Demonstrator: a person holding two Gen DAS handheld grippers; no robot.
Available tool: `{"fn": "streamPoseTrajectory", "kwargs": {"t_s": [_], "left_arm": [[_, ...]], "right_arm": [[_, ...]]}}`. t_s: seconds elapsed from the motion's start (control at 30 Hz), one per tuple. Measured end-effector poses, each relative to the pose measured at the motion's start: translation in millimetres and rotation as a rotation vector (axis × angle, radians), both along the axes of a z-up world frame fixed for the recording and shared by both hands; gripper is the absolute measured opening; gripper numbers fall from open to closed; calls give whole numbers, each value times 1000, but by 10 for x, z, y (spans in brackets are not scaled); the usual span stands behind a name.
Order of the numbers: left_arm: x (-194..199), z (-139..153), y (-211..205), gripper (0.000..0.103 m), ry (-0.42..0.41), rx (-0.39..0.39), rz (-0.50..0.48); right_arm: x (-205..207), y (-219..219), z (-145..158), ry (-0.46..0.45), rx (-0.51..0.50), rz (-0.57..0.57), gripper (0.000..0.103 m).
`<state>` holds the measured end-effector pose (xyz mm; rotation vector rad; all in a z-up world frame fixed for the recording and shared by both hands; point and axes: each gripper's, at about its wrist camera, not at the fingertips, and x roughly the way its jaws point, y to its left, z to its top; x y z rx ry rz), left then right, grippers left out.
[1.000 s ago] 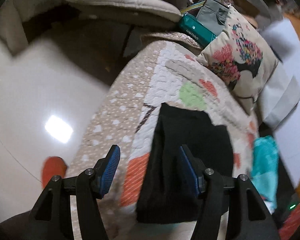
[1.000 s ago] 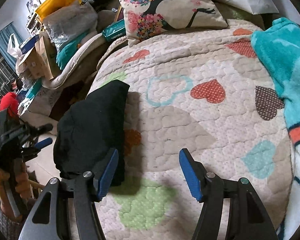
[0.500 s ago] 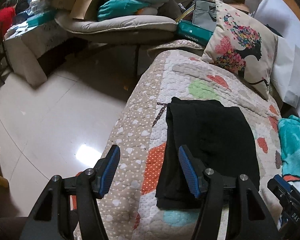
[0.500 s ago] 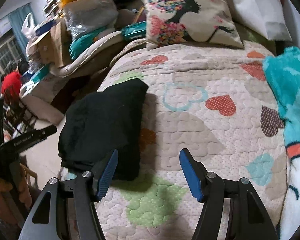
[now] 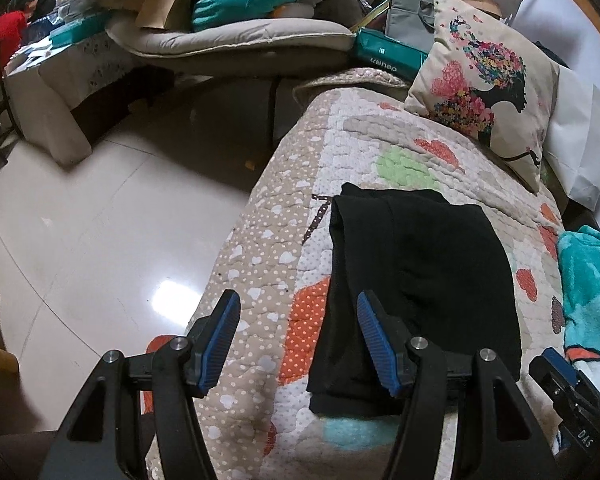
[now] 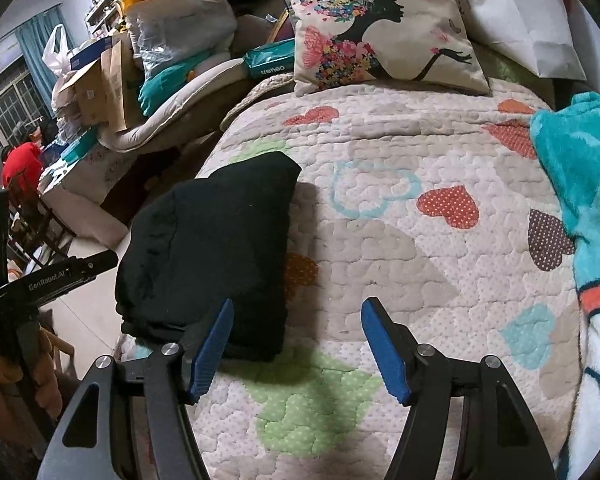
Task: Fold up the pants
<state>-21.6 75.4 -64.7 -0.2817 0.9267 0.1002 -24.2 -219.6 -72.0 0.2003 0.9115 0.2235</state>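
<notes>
The black pants lie folded into a compact rectangle near the left edge of the quilted bed cover. They also show in the right wrist view. My left gripper is open and empty, held above the pants' near left edge. My right gripper is open and empty, above the quilt just right of the pants' near corner. The left gripper's body shows at the left of the right wrist view.
A pillow with a flower-haired woman print leans at the bed's head, beside a white pillow. A teal blanket lies on the right side. The shiny floor and cluttered furniture are to the left.
Both grippers have pulled back and up from the folded pants, so more of the bed and room shows. The pants have stayed in place.
</notes>
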Motion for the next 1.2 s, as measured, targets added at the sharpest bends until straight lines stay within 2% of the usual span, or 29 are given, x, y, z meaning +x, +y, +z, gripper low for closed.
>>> {"fn": "streamPoseTrajectory", "kwargs": {"t_s": [0.2,0.3,0.5,0.6,0.73,0.9,1.0,1.1,1.17,1.2], "left_arm": [[5,67,34,60,-21,-44,-1],[27,81,104,60,-26,-107,-5],[240,39,158,60,27,-250,-18],[405,19,96,60,52,-267,-32],[600,-192,8,60,127,-306,-55],[645,-493,8,64,174,-447,-86],[679,-545,-6,71,170,-470,-101],[699,-550,-100,82,147,-451,-141],[691,-525,-174,82,131,-417,-165],[702,-519,-192,79,128,-411,-173]], "right_arm": [[17,5,-16,7,13,4,72],[65,1,1,12,30,8,72],[306,-47,120,29,121,9,72],[535,-69,99,60,183,20,74],[816,-60,-44,120,250,23,74],[1041,43,-246,186,291,42,74],[1172,135,-367,214,308,62,74],[1297,198,-497,256,366,75,74],[1352,221,-560,269,411,77,74],[1370,224,-579,271,431,77,73]]}}
